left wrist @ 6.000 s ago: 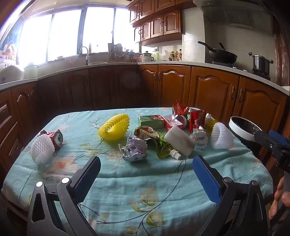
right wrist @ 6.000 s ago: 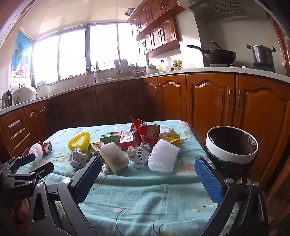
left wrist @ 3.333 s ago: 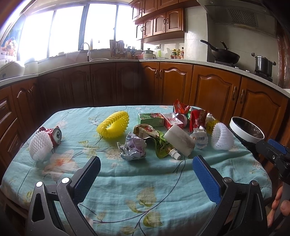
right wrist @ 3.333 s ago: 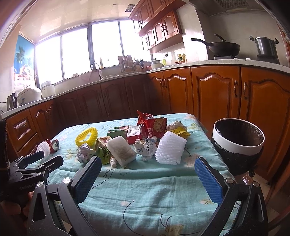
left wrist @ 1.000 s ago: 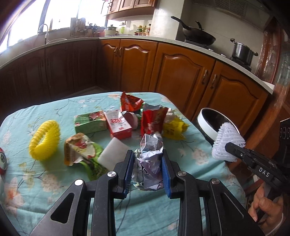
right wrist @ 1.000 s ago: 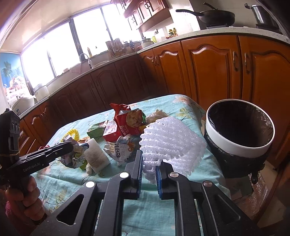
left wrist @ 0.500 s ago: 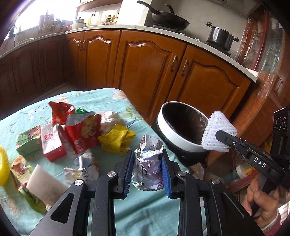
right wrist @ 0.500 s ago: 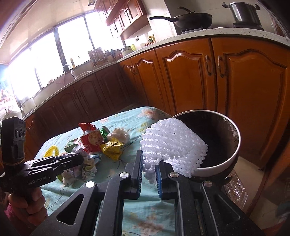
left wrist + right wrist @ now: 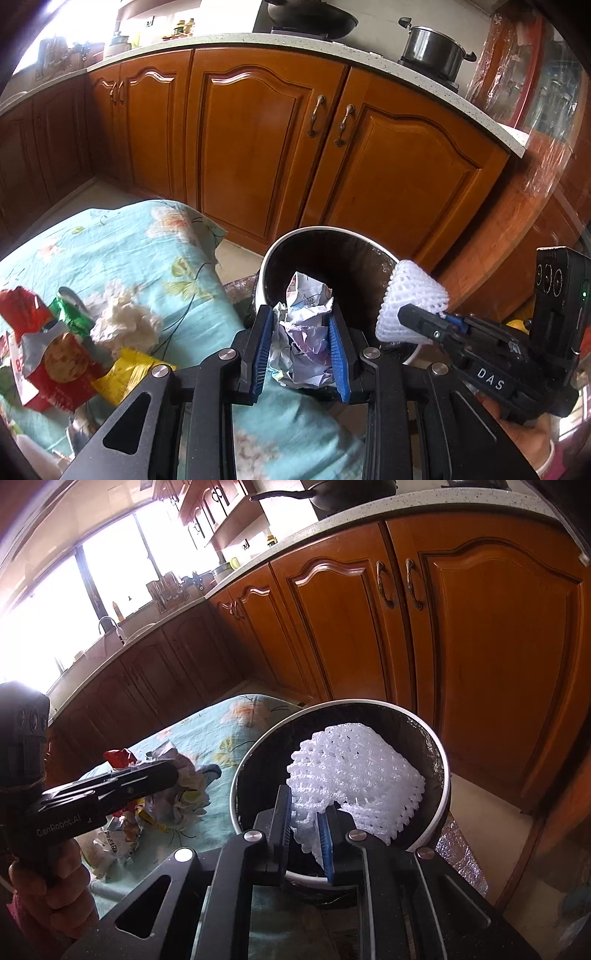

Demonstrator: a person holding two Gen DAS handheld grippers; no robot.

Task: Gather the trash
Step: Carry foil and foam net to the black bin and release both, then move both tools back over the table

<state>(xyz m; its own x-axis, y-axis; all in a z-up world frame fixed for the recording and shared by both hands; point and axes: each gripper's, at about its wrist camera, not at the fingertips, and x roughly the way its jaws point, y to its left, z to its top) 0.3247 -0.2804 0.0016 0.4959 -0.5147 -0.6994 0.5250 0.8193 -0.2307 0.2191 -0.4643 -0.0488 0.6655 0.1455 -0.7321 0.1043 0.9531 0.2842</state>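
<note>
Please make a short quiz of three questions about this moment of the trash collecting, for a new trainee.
1. True or false: the right gripper is open and holds nothing.
2. What does the left gripper hold? A) a yellow foam ring B) a crumpled paper ball C) a red snack bag
3. Fill in: the white foam net hangs over the mouth of the ____.

Key
1. False. It is shut on the white foam net.
2. B. The crumpled paper ball sits between its blue pads, near the rim of the trash bin.
3. trash bin
</note>
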